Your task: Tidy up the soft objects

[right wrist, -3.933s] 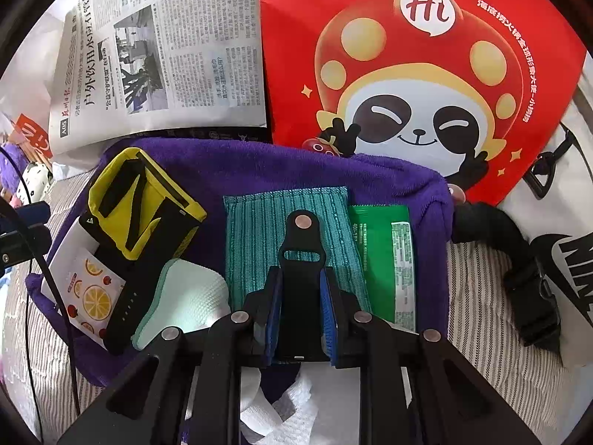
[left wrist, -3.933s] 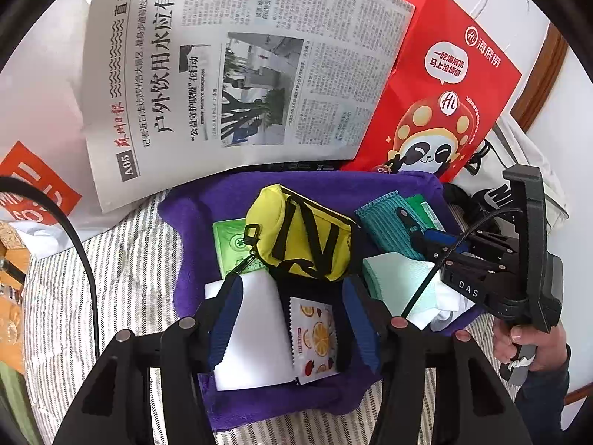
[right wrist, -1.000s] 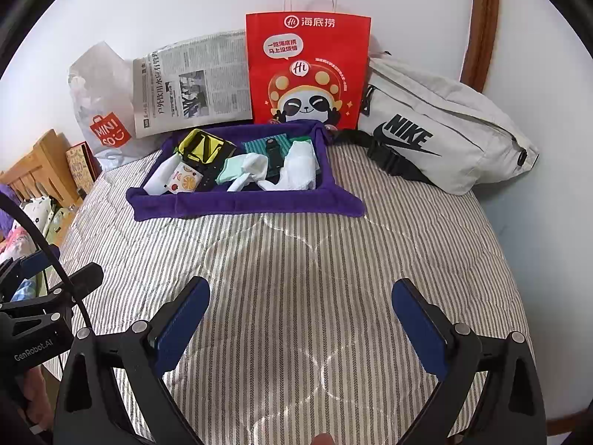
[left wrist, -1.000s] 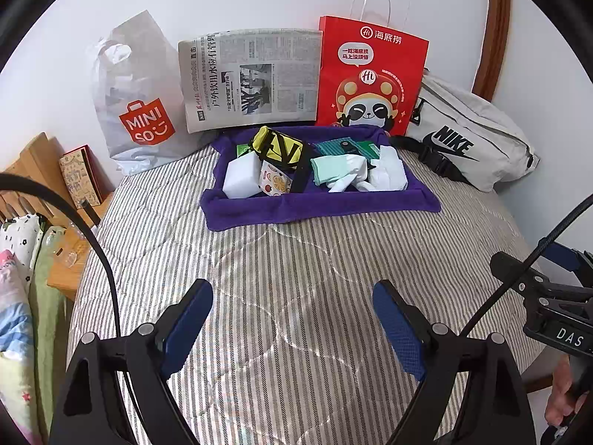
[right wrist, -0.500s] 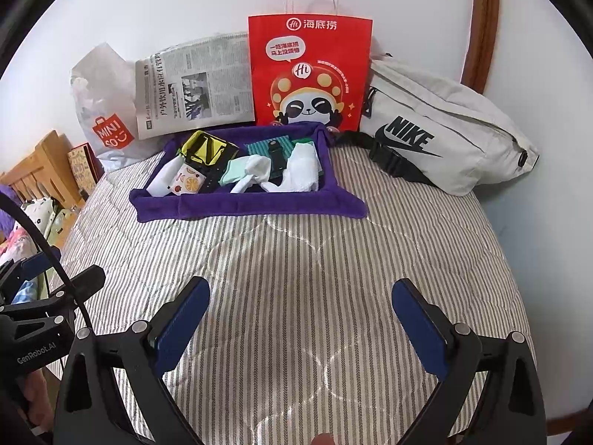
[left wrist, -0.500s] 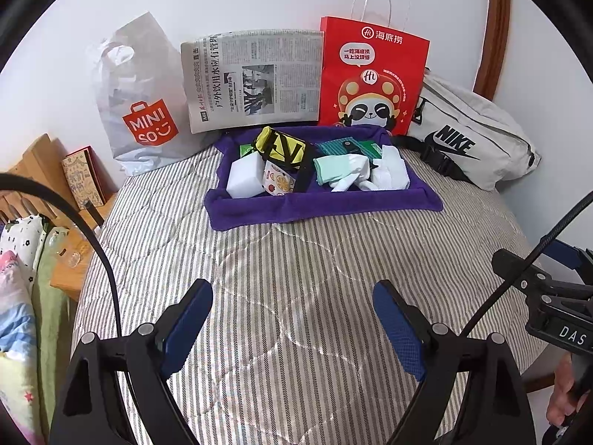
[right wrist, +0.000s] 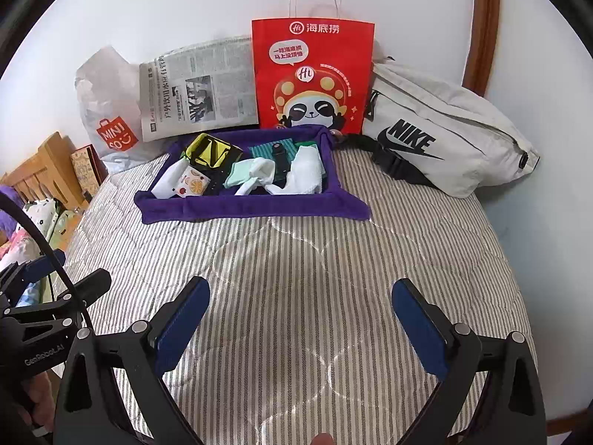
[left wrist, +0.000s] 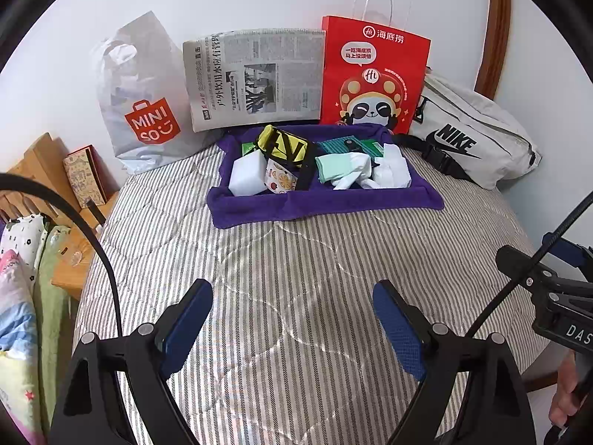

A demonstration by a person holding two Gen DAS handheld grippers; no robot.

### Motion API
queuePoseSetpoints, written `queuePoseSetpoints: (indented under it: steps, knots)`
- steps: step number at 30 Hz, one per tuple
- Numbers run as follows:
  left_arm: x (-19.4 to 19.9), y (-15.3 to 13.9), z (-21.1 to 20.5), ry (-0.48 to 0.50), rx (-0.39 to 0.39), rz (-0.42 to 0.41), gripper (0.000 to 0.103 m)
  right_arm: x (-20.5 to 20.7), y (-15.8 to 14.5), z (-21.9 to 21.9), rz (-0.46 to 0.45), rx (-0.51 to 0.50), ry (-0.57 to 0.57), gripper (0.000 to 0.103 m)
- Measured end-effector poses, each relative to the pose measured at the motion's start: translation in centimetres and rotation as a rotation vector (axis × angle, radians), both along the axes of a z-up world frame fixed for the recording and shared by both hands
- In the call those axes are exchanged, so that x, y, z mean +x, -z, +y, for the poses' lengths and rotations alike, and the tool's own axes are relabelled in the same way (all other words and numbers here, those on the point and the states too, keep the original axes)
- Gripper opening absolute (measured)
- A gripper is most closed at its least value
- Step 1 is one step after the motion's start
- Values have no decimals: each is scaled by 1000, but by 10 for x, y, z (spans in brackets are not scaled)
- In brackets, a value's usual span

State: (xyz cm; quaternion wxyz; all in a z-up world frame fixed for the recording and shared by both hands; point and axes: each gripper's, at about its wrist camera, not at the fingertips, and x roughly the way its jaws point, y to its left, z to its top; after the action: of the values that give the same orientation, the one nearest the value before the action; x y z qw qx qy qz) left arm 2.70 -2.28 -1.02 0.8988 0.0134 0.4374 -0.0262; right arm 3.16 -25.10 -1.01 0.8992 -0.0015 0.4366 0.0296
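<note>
A bed (left wrist: 296,278) covered in a grey-and-white striped quilt is seen filling both wrist views. Against the wall at 12 o'clock, 4 items are lined up: a white Nike bag (right wrist: 437,133) toward 2 o'clock, a red panda-print paper bag (right wrist: 313,74) at 12 o'clock, a newspaper (left wrist: 255,78) propped just beside it, and a Miniso plastic bag (left wrist: 144,100) toward 10 o'clock. A purple tray (right wrist: 252,205) is set on the quilt directly in front of the newspaper and the red bag, and the soft objects are gathered inside it. In the tray, a white block (left wrist: 247,177) is placed at 9 o'clock, a yellow-and-black pouch (left wrist: 283,144) behind it, a fruit-print packet (left wrist: 280,181) leaning on the block, a mint cloth (left wrist: 341,165) in the middle, crumpled white cloths (left wrist: 391,172) at 3 o'clock, and a teal striped cloth (right wrist: 272,150) at the back. The left gripper (left wrist: 292,326) is held low at 6 o'clock, well apart from the tray, with its blue-padded fingers spread wide and nothing between them. The right gripper (right wrist: 300,328) is likewise held wide apart and empty over the bare quilt.
</note>
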Motion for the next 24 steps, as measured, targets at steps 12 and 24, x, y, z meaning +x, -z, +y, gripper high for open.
queuePoseSetpoints:
  steps: [12, 24]
  knots:
    - [-2, -1, -3, 13, 3, -3, 88, -1, -2, 0, -3, 3, 3, 98]
    - [-3, -3, -1, 12, 0, -3, 88, -4, -4, 0, -12, 1, 3, 98]
